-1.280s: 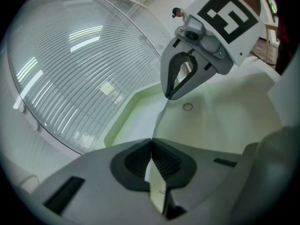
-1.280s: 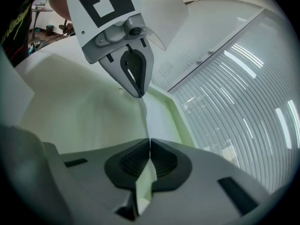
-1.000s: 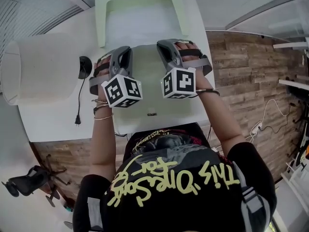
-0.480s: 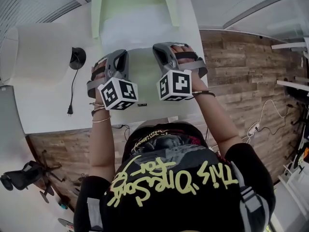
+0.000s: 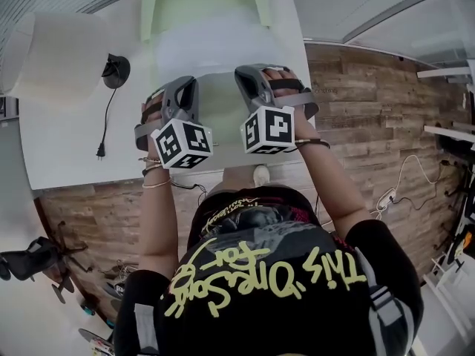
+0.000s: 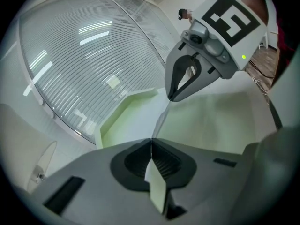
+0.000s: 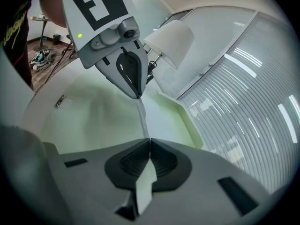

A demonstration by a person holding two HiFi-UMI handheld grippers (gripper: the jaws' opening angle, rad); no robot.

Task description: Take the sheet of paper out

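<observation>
Jaws of left gripper [image 6: 151, 144]: clamped on thin pale sheet of paper [image 6: 157, 186] | right gripper [image 7: 149, 142]: pinching same sheet

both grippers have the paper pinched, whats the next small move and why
Probably draw both back toward the body together. The left gripper and right gripper are each shut on the near edge of the sheet, whose far end seems to lie in the green tray; an even pull should free it.
</observation>
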